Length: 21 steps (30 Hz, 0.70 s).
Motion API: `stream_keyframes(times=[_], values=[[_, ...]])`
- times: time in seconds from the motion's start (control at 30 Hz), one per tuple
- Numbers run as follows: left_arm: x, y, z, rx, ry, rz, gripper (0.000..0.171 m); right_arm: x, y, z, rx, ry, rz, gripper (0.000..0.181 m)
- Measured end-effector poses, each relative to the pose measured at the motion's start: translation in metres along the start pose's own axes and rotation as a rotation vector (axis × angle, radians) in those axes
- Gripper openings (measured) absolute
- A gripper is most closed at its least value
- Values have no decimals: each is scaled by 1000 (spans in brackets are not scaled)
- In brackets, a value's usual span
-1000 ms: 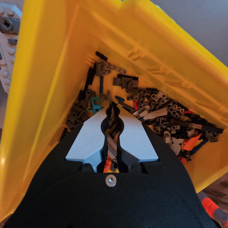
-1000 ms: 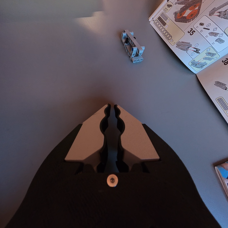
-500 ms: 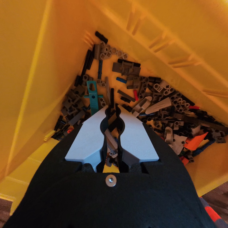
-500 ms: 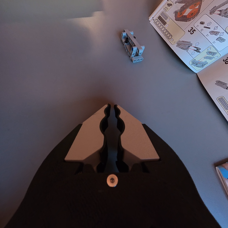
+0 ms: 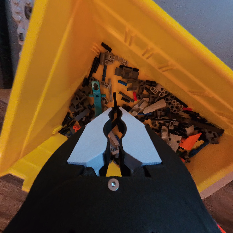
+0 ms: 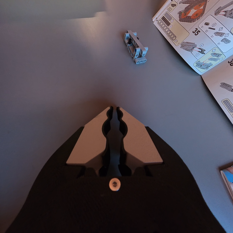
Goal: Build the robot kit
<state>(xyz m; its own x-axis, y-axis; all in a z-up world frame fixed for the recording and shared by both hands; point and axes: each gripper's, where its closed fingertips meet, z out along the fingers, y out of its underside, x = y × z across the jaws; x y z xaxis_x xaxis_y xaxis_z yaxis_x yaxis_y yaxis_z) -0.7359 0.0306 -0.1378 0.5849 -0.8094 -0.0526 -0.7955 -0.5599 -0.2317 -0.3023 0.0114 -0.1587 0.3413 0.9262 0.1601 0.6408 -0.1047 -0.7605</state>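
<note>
My left gripper (image 5: 115, 108) is inside a tilted yellow bin (image 5: 70, 53), just above a heap of small black, grey and orange building parts (image 5: 163, 113). It is shut on a thin black axle (image 5: 114, 99) that sticks out past the fingertips and runs slantwise back between the jaws. A teal flat tool (image 5: 97, 99) lies just left of the tips. My right gripper (image 6: 114, 107) hovers over a grey table (image 6: 50, 63), its jaws together but for a narrow slit, with nothing in it. A small light-grey beam assembly (image 6: 135, 46) lies beyond it to the upper right.
An open instruction booklet (image 6: 196, 37) lies at the table's upper right. The corner of another booklet (image 6: 228, 182) shows at the right edge. The bin's walls close in on the left and far sides of my left gripper. Brown floor (image 5: 11, 201) shows below the bin. Tip to tip, the grippers are about 45 cm apart.
My left gripper has closed on the black axle and pulled back up from the heap with it. The right gripper has barely moved.
</note>
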Motion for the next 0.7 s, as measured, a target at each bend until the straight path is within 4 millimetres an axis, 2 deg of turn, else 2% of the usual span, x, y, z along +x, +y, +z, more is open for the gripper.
stream_keyframes(times=[0.13,0.23,0.33,0.4,0.43,0.53,0.6,0.7], values=[[-3,1,-29,33,-104,14,2,0,0,0,0,4,0,8],[-3,-15,-64,99,-208,28,2,0,0,0,2,13,-15,8],[4,-59,-104,213,-327,73,1,1,0,0,0,7,-1,8],[24,-102,-121,308,-341,139,1,1,0,0,-1,5,10,9],[38,-125,-123,340,-325,186,1,1,0,0,-2,6,11,9],[64,-187,-111,376,-331,347,1,1,0,0,0,19,-5,9],[72,-220,-87,357,-297,420,1,1,0,-1,2,29,-21,8],[74,-256,-39,292,-203,472,2,1,0,-1,3,36,-29,9]])
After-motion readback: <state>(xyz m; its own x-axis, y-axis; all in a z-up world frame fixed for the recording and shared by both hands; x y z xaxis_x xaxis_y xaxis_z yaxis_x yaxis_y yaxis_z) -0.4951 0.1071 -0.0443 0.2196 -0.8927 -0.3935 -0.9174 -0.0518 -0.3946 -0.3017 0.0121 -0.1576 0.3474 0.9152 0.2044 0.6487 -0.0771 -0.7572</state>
